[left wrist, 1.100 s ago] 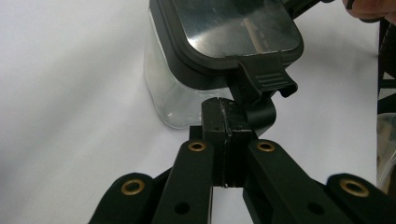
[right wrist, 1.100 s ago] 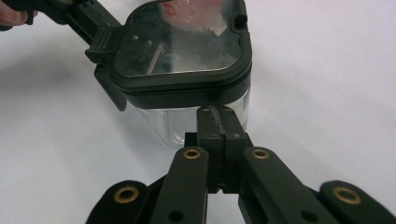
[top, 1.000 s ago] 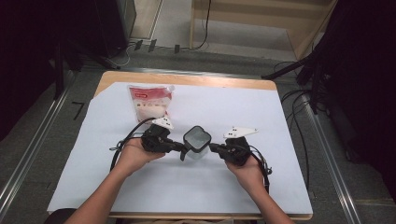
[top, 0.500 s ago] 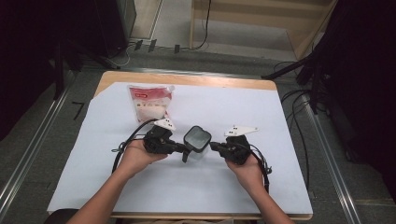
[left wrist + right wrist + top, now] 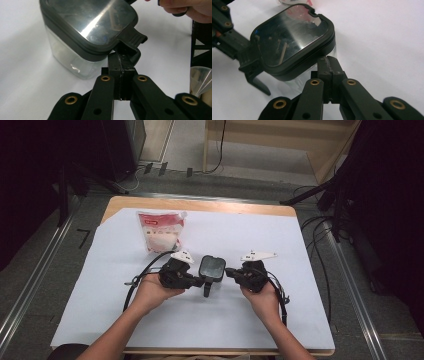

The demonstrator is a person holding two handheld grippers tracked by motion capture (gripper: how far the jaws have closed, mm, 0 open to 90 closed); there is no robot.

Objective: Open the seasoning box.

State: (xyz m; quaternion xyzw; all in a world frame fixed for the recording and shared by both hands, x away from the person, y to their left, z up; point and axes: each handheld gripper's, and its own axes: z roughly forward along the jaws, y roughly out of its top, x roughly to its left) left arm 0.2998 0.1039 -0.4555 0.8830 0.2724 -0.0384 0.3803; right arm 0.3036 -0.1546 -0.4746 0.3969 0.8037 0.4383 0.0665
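A clear square container (image 5: 212, 267) with a dark lid and shiny top stands mid-table on the white sheet. Its dark latch (image 5: 206, 290) hangs open at the near side. My left gripper (image 5: 198, 281) comes in from the left, shut, with nothing between its jaws. In the left gripper view its tip (image 5: 122, 57) touches the latch (image 5: 132, 41) just under the lid (image 5: 90, 22). My right gripper (image 5: 229, 272) comes from the right, also shut. Its tip (image 5: 328, 62) rests against the container's side below the lid rim (image 5: 294, 42).
A red and white pouch (image 5: 161, 231) lies flat at the back left of the white sheet (image 5: 300, 310). The wooden table edge (image 5: 200, 205) runs along the far side. Cables trail from both grippers beside the person's forearms.
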